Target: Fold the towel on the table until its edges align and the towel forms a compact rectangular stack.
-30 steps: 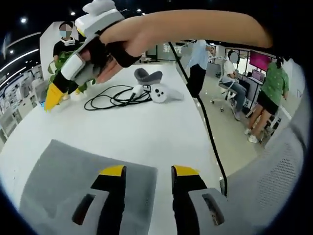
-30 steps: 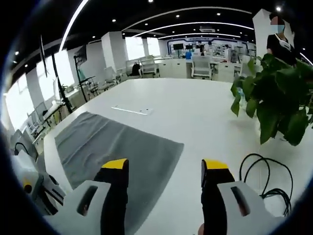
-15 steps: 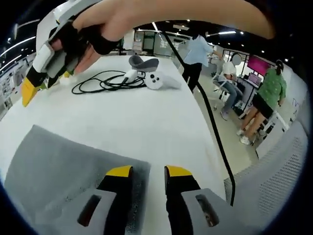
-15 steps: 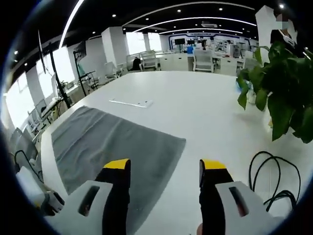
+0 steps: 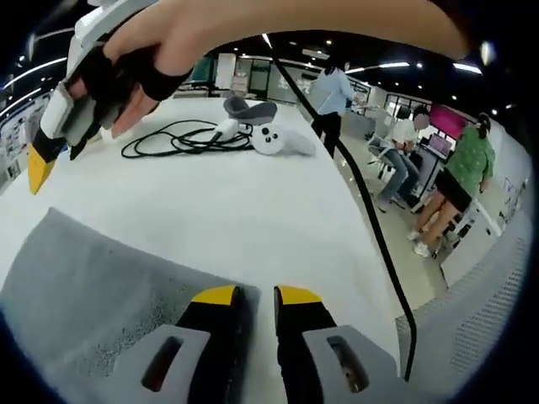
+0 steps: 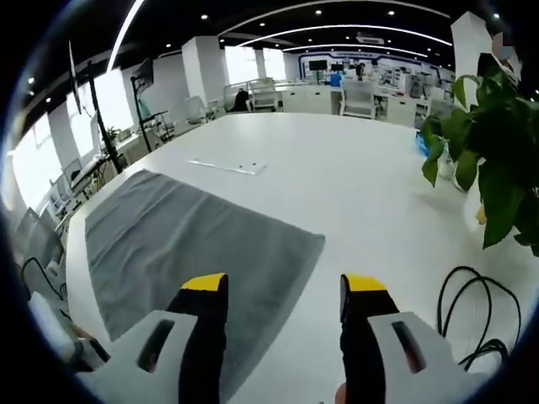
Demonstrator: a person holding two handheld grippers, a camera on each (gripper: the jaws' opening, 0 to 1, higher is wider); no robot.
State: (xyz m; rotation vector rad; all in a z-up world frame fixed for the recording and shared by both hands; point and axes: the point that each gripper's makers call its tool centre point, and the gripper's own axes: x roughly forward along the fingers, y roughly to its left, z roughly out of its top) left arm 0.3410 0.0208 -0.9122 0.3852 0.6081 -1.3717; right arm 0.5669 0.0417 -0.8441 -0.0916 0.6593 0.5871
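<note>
A grey towel point(image 5: 93, 295) lies flat on the white table point(image 5: 253, 202). My left gripper point(image 5: 257, 296) sits at its near right corner, the jaws drawn in to a narrow gap with the towel's corner edge between them. In the right gripper view the same towel point(image 6: 168, 244) spreads out to the left, and my right gripper point(image 6: 285, 290) hovers open just above its nearest corner, nothing between its fingers. That right gripper point(image 5: 40, 164), held in a gloved hand, also enters the left gripper view at the upper left, above the towel's far side.
A coiled black cable point(image 5: 177, 141), a white controller point(image 5: 276, 141) and a grey headset point(image 5: 250, 108) lie at the far end. A black cord point(image 5: 370, 227) hangs along the table's right edge, with people point(image 5: 459, 168) beyond. A potted plant point(image 6: 497, 160) and a cable point(image 6: 476, 307) sit right.
My left jaws have narrowed from wide apart to a slim gap at the towel corner. The right gripper has come lower and closer to the towel, staying open.
</note>
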